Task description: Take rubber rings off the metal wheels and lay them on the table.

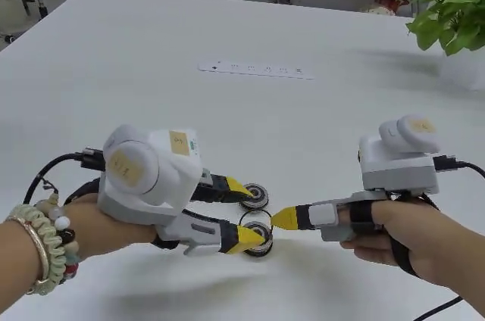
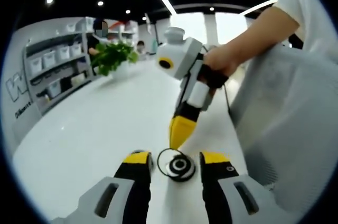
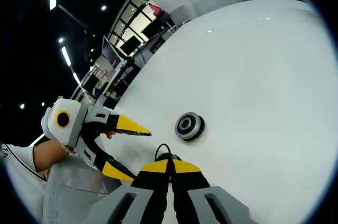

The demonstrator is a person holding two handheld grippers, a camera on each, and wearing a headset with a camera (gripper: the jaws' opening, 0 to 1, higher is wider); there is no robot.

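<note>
Wheel [image 2: 179, 167]: flat on tabletop [image 1: 227, 109], between jaws of released left claw [image 2: 176, 156], likely to steady it.
Ring [image 2: 158, 160]: partly off wheel, toward 12 o'clock in head view.
Right claw [image 3: 169, 163]: clenched on ring, seemingly to peel it.

**Fig.** We hold the left claw [image 1: 250, 213] low and pointing right, its two yellow-tipped jaws spread well apart, with the left hand [image 1: 79, 229] behind its housing. The right claw [image 1: 282, 219] faces it, jaws pressed together into one yellow point. That point sits just off the gap between the left claw's jaws. The right hand [image 1: 413, 232] grips the right claw from behind.
</note>
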